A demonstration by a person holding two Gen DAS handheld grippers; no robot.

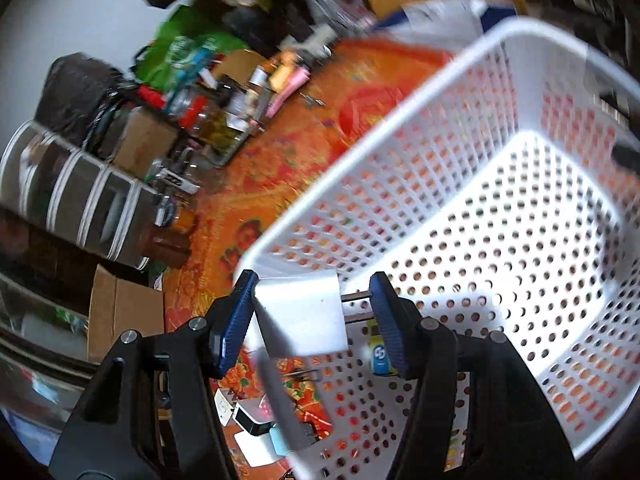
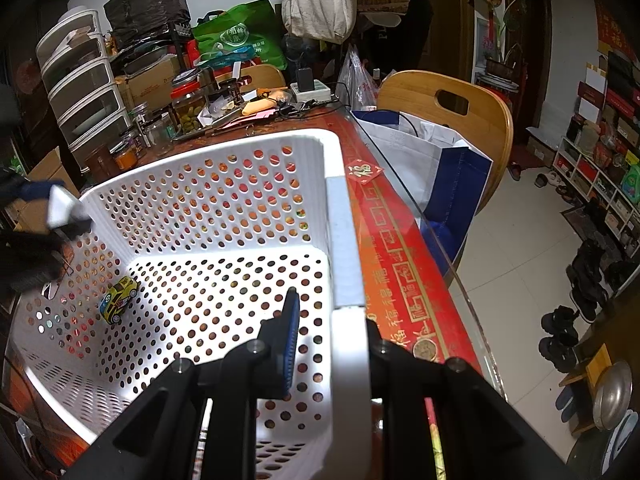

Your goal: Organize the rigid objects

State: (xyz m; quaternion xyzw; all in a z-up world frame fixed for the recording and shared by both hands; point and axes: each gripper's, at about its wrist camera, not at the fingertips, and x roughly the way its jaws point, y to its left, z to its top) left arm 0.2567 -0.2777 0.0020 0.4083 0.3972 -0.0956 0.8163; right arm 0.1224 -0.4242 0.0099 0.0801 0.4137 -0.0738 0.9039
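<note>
The white block (image 1: 300, 312), a small rigid piece, sits between the blue pads of the left gripper (image 1: 316, 316); the left pad touches it, but a gap shows on the right side, so the jaws look spread around it more than pinching it, though the blur makes this uncertain. It hangs over the near rim of the white basket (image 1: 500, 168), which stands on the red patterned tablecloth (image 1: 304, 128). The right gripper (image 2: 332, 352) has its jaws on both sides of the basket's wall, the left pad inside and the right finger hidden behind the rim, so I judge that it steadies the basket, but I cannot tell how firmly. Deeper inside, on the perforated floor, a yellow toy car (image 2: 118, 298) lies already. The step in hand appears to be dropping the block into the basket. The next move calls for bringing the left gripper fully past the rim and letting the block fall clear of the car. Farther away, jars (image 2: 188, 108) and a wooden chair (image 2: 452, 108) stand at the table's edges.
</note>
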